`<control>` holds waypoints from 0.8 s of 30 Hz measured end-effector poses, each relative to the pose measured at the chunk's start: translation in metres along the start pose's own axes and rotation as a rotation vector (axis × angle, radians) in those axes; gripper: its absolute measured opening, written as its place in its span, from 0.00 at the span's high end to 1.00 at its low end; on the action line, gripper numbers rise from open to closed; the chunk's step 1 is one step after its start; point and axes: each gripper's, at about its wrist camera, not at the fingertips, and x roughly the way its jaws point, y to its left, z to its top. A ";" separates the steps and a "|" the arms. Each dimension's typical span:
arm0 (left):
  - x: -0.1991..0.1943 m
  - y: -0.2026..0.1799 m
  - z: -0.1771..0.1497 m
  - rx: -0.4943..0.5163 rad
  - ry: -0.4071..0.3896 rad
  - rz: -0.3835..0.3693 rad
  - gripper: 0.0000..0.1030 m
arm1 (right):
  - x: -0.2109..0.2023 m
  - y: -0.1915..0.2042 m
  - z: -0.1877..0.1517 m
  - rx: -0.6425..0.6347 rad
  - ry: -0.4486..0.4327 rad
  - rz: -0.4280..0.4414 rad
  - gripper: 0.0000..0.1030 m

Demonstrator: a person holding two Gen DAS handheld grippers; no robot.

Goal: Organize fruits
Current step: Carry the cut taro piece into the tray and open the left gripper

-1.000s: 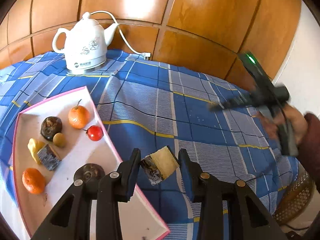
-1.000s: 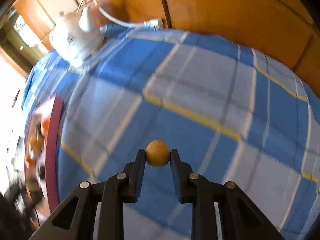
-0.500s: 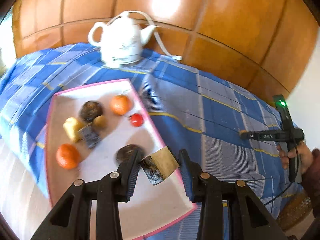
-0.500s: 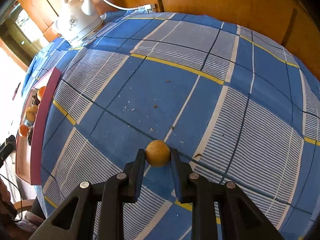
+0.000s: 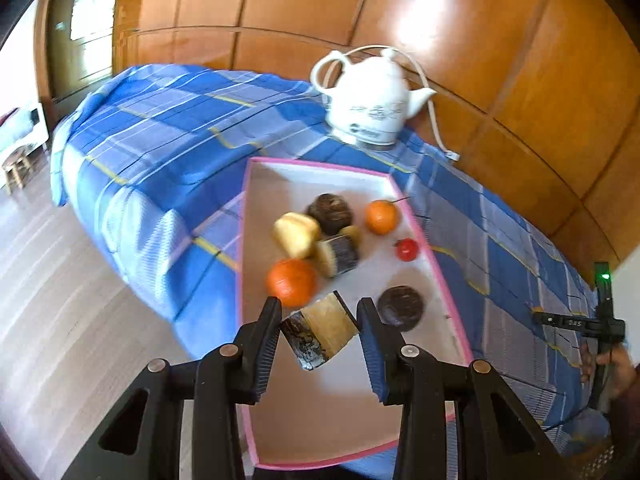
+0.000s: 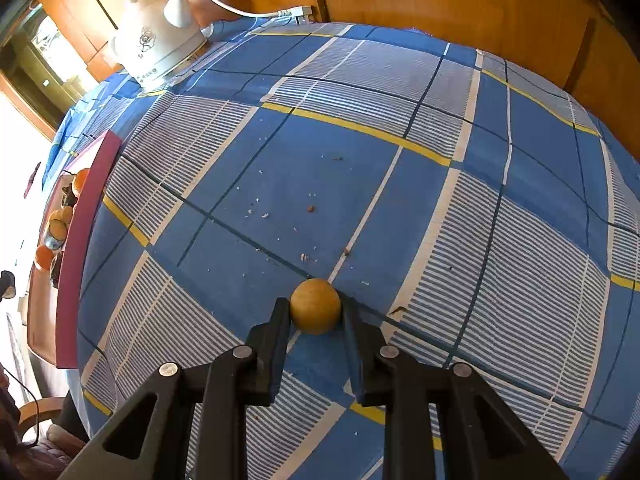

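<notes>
My left gripper [image 5: 318, 330] is shut on a cut chunk of yellow fruit with dark rind [image 5: 320, 330], held above the near part of the pink-rimmed white tray [image 5: 320, 420]. In the tray lie two oranges [image 5: 291, 282], a small red fruit [image 5: 407, 249], two dark round fruits [image 5: 401, 307], a yellow piece and another rind chunk [image 5: 338, 255]. My right gripper [image 6: 315, 312] is shut on a small round tan fruit [image 6: 315, 311] just over the blue checked cloth [image 6: 400, 208]. The tray [image 6: 70, 264] shows at that view's left edge.
A white electric kettle [image 5: 372, 106] with its cord stands at the back by the wooden wall. The table's left edge drops to a pale floor [image 5: 52, 320]. The other gripper, held by a hand [image 5: 600, 328], is at the far right. Crumbs dot the cloth.
The left gripper has swung left over the tray with its fruit chunk, so the tray now lies straight ahead. The right gripper dropped a little and then held still with the tan fruit.
</notes>
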 end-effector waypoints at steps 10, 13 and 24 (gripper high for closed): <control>0.015 -0.011 -0.014 0.030 0.050 -0.018 0.62 | 0.000 0.007 0.001 -0.040 0.002 -0.042 0.75; 0.024 -0.020 -0.010 0.056 0.066 -0.023 0.62 | 0.001 0.009 0.001 -0.054 0.001 -0.055 0.75; 0.062 -0.028 0.004 0.034 0.125 -0.022 0.62 | 0.002 0.012 0.001 -0.073 0.002 -0.072 0.75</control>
